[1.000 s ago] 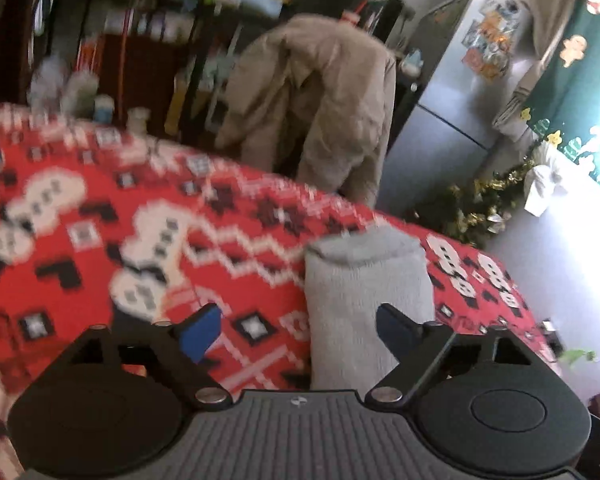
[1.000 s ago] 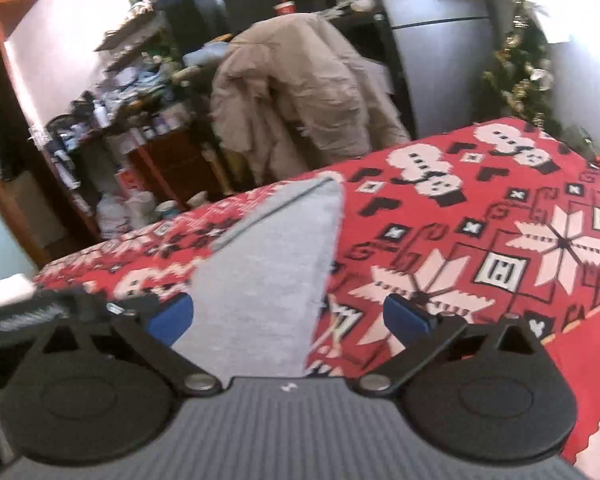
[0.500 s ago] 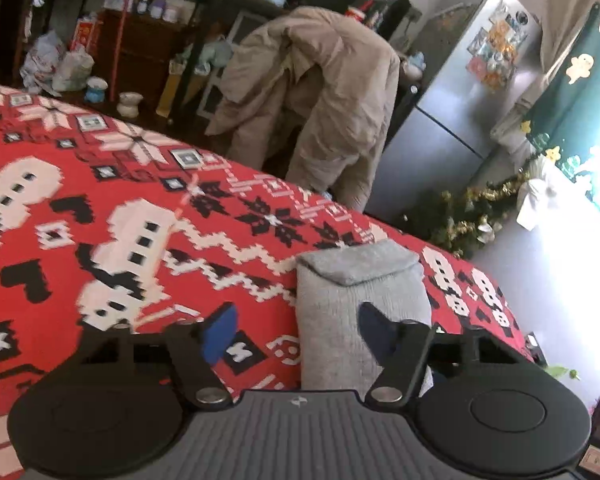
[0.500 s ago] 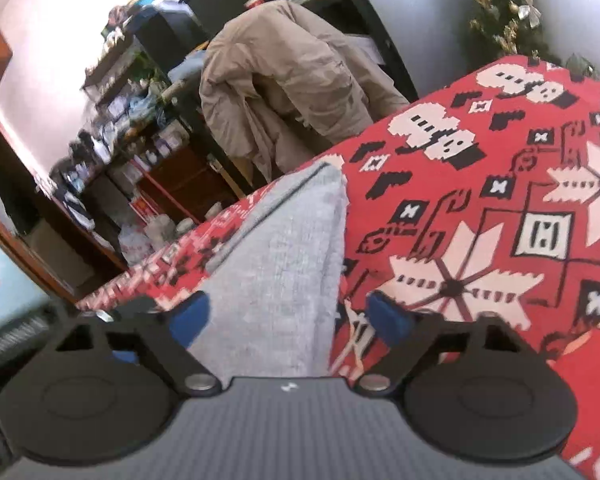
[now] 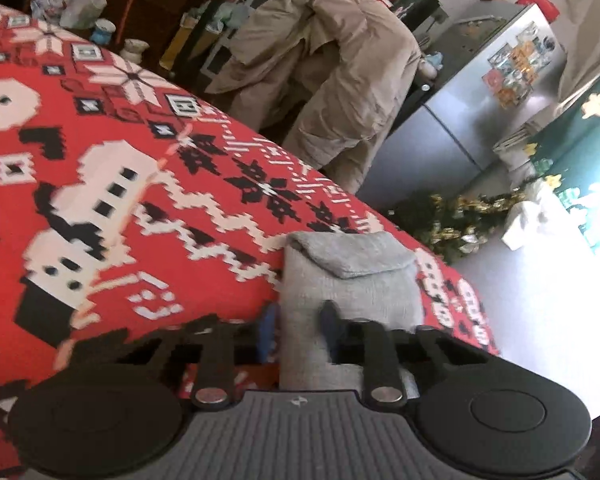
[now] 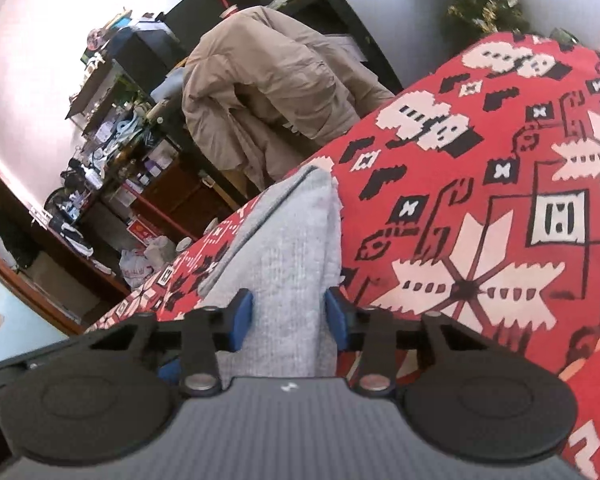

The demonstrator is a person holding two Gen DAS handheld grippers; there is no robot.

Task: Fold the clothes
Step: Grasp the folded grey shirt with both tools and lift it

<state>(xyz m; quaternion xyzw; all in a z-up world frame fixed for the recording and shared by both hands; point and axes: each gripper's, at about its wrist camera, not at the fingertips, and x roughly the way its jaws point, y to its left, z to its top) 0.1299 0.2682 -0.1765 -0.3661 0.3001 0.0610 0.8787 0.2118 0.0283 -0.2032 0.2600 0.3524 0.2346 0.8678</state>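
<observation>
A grey knit garment [image 5: 352, 284] lies folded on the red patterned tablecloth [image 5: 148, 216]. In the left wrist view my left gripper [image 5: 298, 330] has its blue pads closed in on the garment's near left edge. In the right wrist view the same grey garment [image 6: 296, 248] runs away from me in a long strip, and my right gripper [image 6: 290, 318] has its pads pressed on either side of its near end. The cloth under both grippers' bodies is hidden.
A beige coat [image 5: 332, 76] hangs over a chair behind the table. A steel fridge [image 5: 488, 92] and tinsel stand at the right. Cluttered shelves [image 6: 112, 140] line the wall. The table's far edge [image 5: 340, 188] runs close behind the garment.
Both grippers have gone from wide open to closed on the grey garment's near edge. Both cameras have dropped lower and closer to the cloth.
</observation>
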